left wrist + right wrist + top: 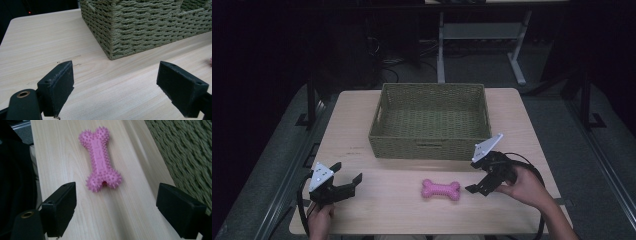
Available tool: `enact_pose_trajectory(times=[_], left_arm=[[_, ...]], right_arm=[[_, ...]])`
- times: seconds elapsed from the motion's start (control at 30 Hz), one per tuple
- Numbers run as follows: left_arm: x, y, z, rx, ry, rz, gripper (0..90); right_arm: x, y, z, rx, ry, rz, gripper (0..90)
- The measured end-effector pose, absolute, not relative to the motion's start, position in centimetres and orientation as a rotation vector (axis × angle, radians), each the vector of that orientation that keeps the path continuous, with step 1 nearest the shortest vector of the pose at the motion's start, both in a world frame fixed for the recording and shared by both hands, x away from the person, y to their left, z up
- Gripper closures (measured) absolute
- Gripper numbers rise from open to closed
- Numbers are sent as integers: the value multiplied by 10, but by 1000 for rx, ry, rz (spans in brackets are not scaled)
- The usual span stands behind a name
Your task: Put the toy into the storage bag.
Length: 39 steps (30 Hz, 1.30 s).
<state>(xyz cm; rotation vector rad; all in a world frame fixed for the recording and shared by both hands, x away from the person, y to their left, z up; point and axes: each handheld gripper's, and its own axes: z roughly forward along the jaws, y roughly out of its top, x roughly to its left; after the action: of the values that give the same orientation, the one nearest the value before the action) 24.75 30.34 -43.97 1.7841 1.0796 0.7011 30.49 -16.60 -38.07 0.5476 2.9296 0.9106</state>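
So the pink spiky bone-shaped chew toy [441, 189] is lying flat on the light wood table [387, 210], out in the open, just in front of the woven green basket [430, 148] and not touching it. The right gripper [474, 176] is pointed straight at it with its jaws spread wide and nothing between them. In the right gripper view the toy [100, 158] sits just ahead of the two black fingers [60, 208], lengthwise along the line the gripper looks down, a bit closer to the left finger than the other one. The near knobby end with its little notch is just past the fingertips, not touching either. The basket wall [185, 152] runs along past the right-hand finger in that view.

The left gripper [348, 173] is well off to the other side of the toy, also wide open and holding nothing. In the left gripper view its fingers [58, 87] hover over bare tabletop, and the near corner of the basket [112, 37] sits ahead of them, roughly centred between the two. A tiny sliver of pink [210, 61] peeks in at the edge beyond the right-hand finger.

Both hands sit at the near edge of the table, and the basket looks empty from above.
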Motion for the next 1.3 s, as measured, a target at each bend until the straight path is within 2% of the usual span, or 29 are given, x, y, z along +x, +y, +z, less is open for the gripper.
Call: enact_pose_trajectory(times=[0.97, 1.3], left_arm=[[249, 304, -441, 1798, 1080, 703, 139], [249, 306, -440, 1789, 1087, 704, 139]], right_arm=[[320, -101, -402, 379, 3070, 769, 167], [319, -84, -414, 341, 3099, 685, 207]])
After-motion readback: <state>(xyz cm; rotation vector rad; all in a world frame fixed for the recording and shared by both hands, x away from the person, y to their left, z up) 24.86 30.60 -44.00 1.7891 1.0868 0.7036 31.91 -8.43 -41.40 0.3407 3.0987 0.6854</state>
